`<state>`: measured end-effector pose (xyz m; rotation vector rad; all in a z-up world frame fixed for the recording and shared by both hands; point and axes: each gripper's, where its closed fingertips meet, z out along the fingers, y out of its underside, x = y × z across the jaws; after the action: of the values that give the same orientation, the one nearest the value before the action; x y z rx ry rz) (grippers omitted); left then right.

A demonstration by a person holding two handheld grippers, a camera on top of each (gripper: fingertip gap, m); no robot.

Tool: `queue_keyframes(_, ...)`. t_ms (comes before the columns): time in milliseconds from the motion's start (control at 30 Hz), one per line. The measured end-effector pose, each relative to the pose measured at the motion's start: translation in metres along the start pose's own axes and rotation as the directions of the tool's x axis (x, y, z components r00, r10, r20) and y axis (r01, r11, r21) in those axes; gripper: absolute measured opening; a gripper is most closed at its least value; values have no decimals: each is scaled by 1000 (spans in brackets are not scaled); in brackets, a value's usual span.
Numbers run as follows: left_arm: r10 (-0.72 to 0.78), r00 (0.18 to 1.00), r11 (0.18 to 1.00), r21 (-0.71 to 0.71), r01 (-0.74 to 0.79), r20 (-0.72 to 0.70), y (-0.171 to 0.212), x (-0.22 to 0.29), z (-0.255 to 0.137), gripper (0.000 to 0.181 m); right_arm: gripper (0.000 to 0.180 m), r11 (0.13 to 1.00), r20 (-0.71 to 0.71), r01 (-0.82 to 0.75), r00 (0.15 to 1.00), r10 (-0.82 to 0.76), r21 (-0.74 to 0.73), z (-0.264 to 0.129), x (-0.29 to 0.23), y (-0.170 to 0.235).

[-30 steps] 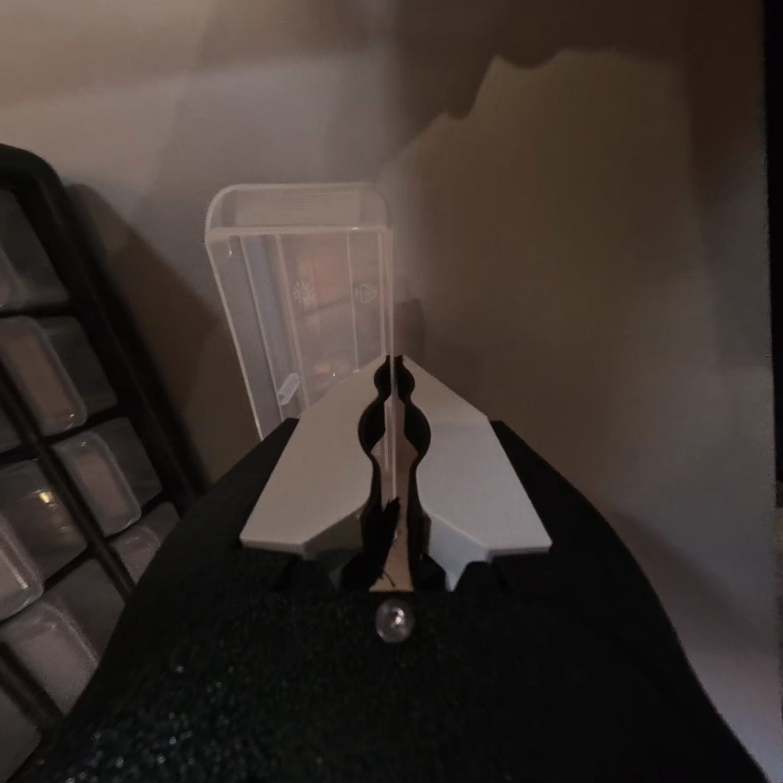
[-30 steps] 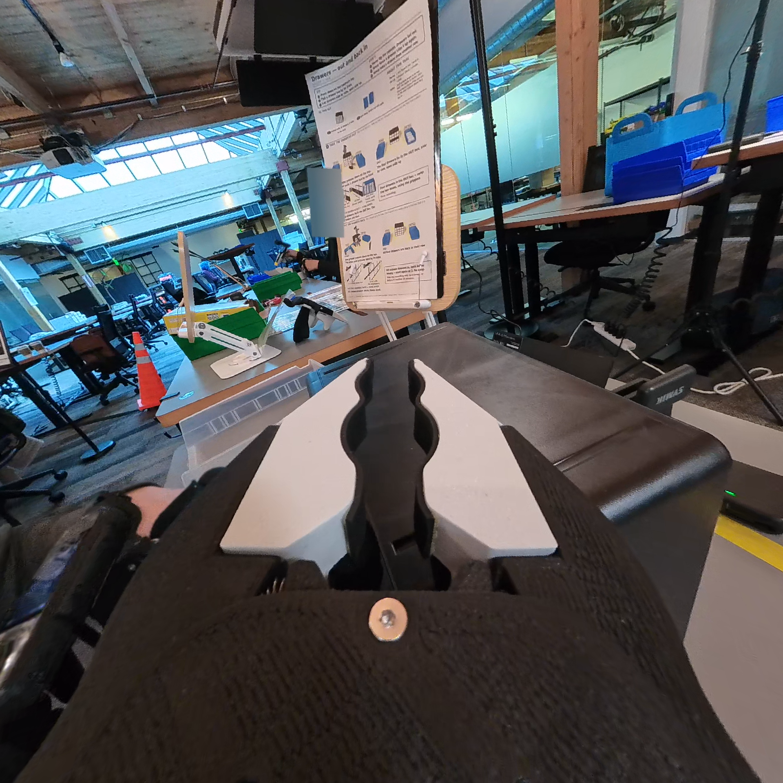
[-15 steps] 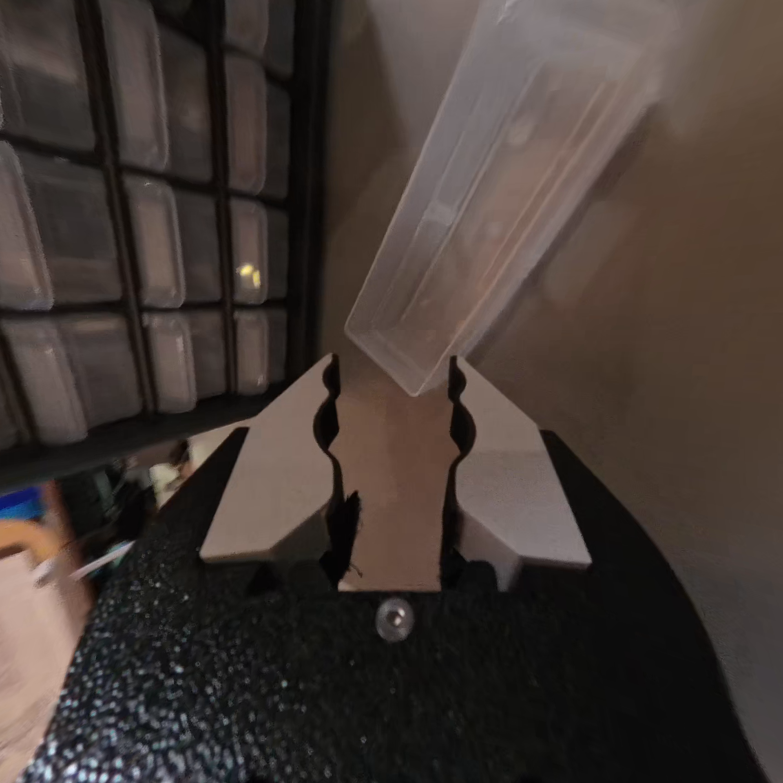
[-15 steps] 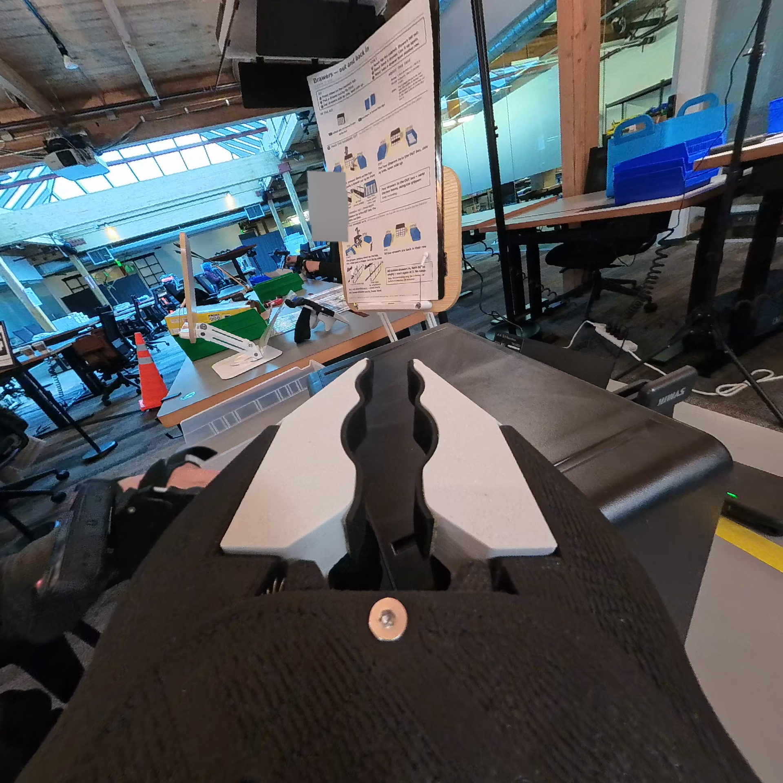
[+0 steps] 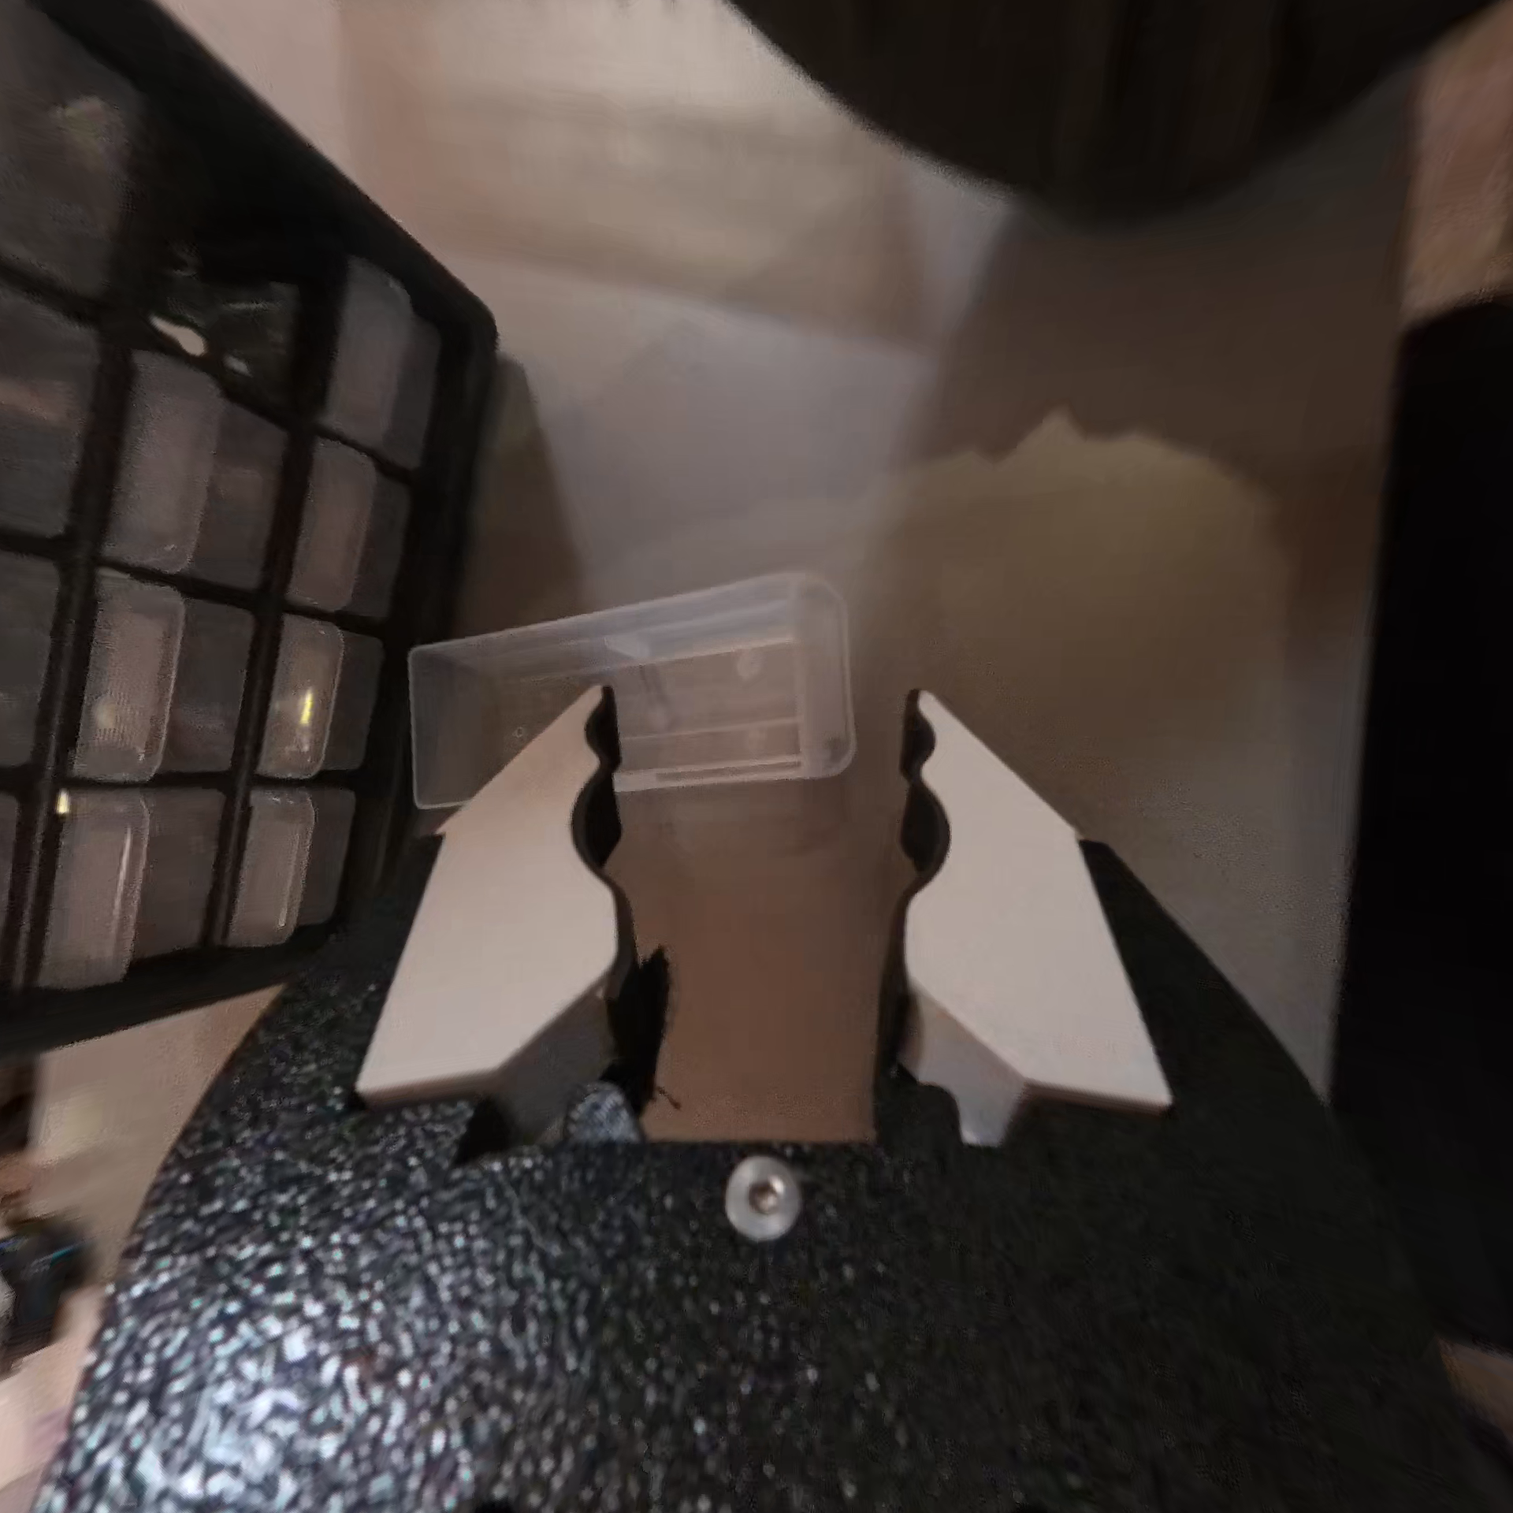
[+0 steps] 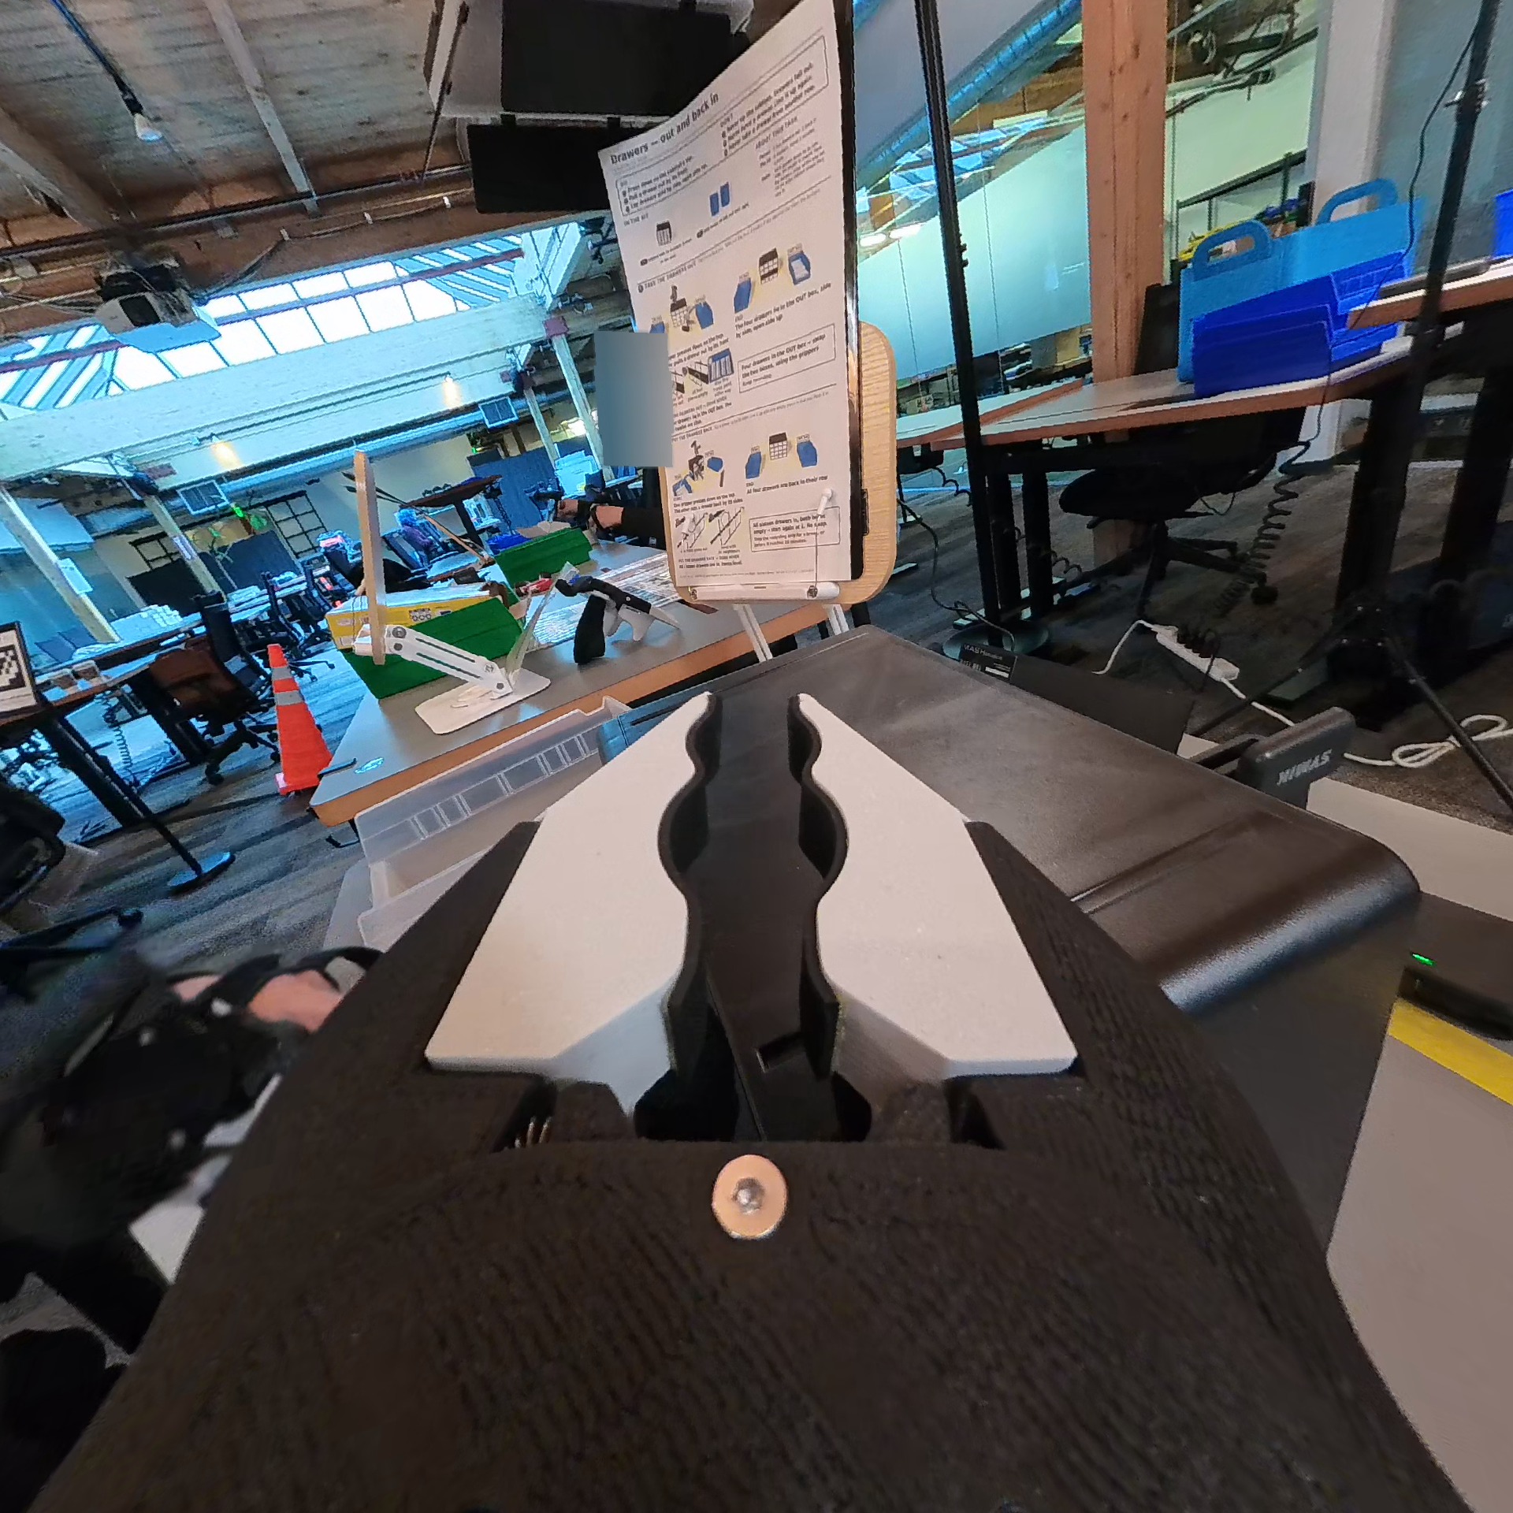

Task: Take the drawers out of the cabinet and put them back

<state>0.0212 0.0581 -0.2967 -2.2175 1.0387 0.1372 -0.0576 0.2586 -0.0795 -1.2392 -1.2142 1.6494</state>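
Observation:
In the left wrist view a clear plastic drawer [image 5: 720,655] lies on its side on a pale surface, just right of the black cabinet [image 5: 458,508], whose grid holds several translucent drawers. My left gripper [image 5: 761,696] is open and empty, with its fingertips just short of the drawer. My right gripper [image 6: 753,704] hovers over or rests on the cabinet's black top [image 6: 1105,802]. Its jaws stand a narrow gap apart with nothing between them. A gloved hand [image 6: 205,1040] shows at lower left in the right wrist view.
A dark shape [image 5: 1146,98] hangs over the left gripper, and a dark panel [image 5: 1441,737] stands to its right. A clear bin [image 6: 458,810] sits beside the cabinet. An instruction sheet on a stand [image 6: 737,368] is behind it. Desks and an orange cone [image 6: 295,729] stand farther off.
My left gripper opened and let go of the clear drawer, which now lies on its side by the cabinet. The right gripper has not moved.

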Motion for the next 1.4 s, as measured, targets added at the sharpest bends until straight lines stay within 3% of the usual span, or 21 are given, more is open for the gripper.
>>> queue_keyframes(33, 68, 997, 996, -62, -66, 32, 6, 1, 9, 64, 15, 1000, 0, 0, 1000, 0, 0, 0, 0, 0)
queue_keyframes(167, 346, 934, 923, -209, -322, 88, 20, 9, 33, 51, 15, 1000, 2, -1, 1000, 1, 1, 0, 0, 0)
queue_keyframes(300, 399, 909, 895, -267, -356, 124, 27, 2, 33, 21, 15, 1000, 4, -2, 1000, 2, 0, 0, 0, 0)
queue_keyframes(367, 398, 909, 901, -239, -362, 123, 20, 0, 29, 19, 15, 1000, 4, -2, 1000, 2, 1, 0, 0, 0)
queue_keyframes(467, 394, 907, 919, -77, -387, 149, -14, -2, 18, 18, 15, 1000, 2, -2, 1000, 2, 0, 0, 0, 0)
queue_keyframes(600, 452, 881, 881, 87, -466, 142, -55, -2, 9, 17, 15, 1000, -3, 0, 1000, 0, -3, 0, 0, 0)
queue_keyframes(833, 475, 872, 878, -7, -478, 118, -63, -34, 26, 17, 15, 1000, 1, -1, 1000, 1, -2, 0, 0, 0)
queue_keyframes(1033, 480, 876, 877, -56, -477, 46, -58, -31, 38, 17, 14, 1000, 3, -2, 1000, 2, -1, 0, 0, 0)
queue_keyframes(1400, 414, 907, 910, -34, -412, 78, -75, -37, 35, 17, 14, 1000, 4, -5, 1000, 5, 5, -1, 0, -1)
